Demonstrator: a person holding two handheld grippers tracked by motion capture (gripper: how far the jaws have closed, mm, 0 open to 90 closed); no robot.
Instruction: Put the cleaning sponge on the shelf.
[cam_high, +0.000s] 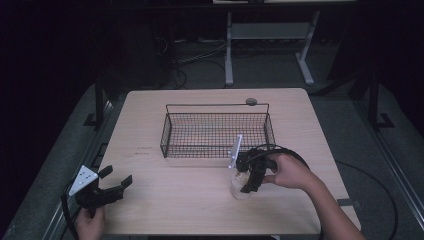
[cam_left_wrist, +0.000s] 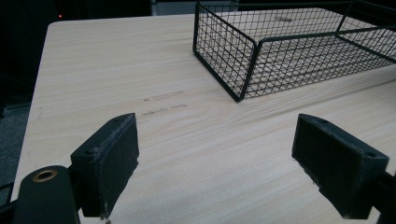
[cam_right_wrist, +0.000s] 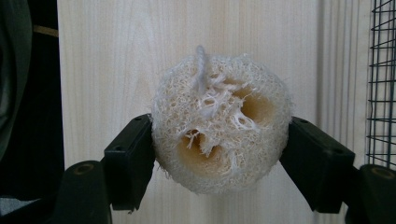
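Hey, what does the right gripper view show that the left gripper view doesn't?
The right gripper view has the loofah sponge, round and pale with a string loop on top, squeezed between the right gripper pads. The left gripper view has the left gripper with jaws wide apart above bare wood, and some faint marks on the tabletop. Both take in the light wooden table and the black wire basket, which sits at the right edge in the right gripper view.

The loofah sponge (cam_right_wrist: 219, 123) is pale, fibrous and rough, an open weave with a short twisted string at its top. The table (cam_left_wrist: 201, 140) is light wood-grain, smooth and matt. The basket (cam_left_wrist: 299, 51) is thin black wire mesh. The right gripper (cam_right_wrist: 219, 154) pads (cam_right_wrist: 128, 161) look like matt black plastic, faintly grainy.
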